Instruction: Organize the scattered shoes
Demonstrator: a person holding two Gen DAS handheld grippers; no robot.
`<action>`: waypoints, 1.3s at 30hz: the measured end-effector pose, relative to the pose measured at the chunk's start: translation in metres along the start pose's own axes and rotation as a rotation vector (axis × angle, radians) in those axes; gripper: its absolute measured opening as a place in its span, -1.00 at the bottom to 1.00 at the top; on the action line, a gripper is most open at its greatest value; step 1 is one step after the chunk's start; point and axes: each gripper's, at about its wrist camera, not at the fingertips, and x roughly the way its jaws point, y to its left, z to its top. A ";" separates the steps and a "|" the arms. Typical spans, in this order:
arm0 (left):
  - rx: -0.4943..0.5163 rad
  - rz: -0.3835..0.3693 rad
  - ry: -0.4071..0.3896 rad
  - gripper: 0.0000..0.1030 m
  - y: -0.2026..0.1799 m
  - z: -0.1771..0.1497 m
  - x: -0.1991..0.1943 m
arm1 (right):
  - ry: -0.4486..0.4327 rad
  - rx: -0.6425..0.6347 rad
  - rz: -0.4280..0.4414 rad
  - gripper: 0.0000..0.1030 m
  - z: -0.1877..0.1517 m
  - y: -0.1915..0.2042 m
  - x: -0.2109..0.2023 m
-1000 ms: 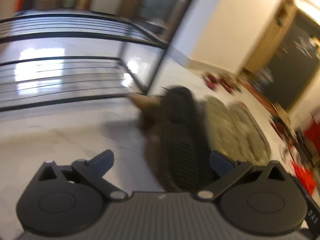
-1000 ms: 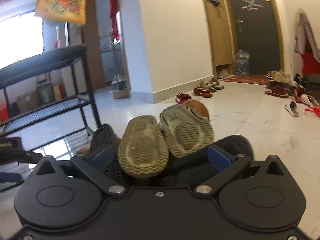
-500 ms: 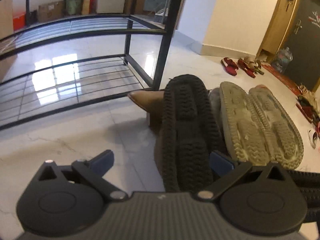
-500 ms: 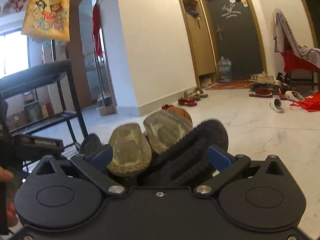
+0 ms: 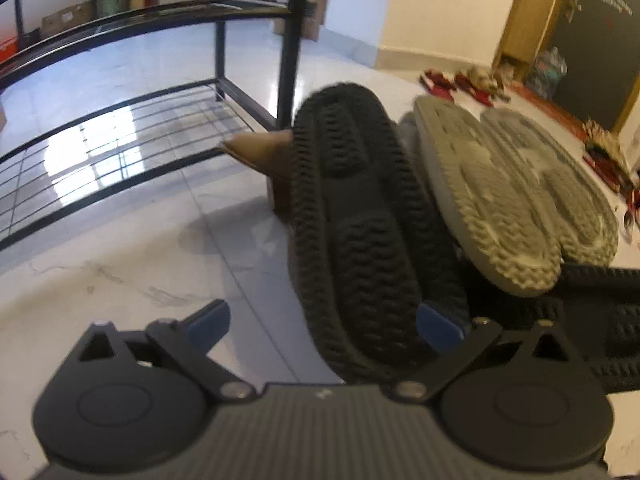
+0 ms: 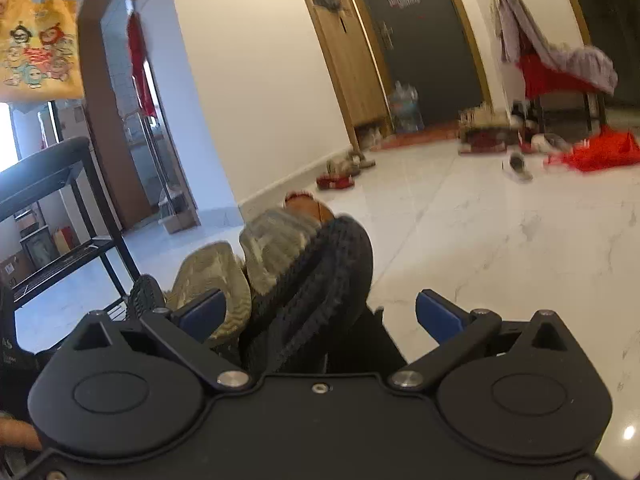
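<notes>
Black-soled shoe (image 5: 360, 216) lies sole-up on the marble floor (image 5: 120, 264), grey-soled pair (image 5: 516, 196) just right, shoe rack (image 5: 132, 128) far left. Left gripper (image 5: 324, 322) wide, closing around its heel. Right gripper (image 6: 320, 312) wide, gripping nothing.

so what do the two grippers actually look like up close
Left gripper: dark grey ribbed body, two round black discs, black link arms with silver pivot pins, blue fingers. Right gripper: the same build, but a smooth black body with a small centre screw. No cables or sleeves show.
</notes>
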 end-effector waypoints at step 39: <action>-0.001 -0.296 -0.138 0.99 -0.006 -0.012 0.059 | 0.053 -0.107 0.102 1.00 -0.008 0.024 0.014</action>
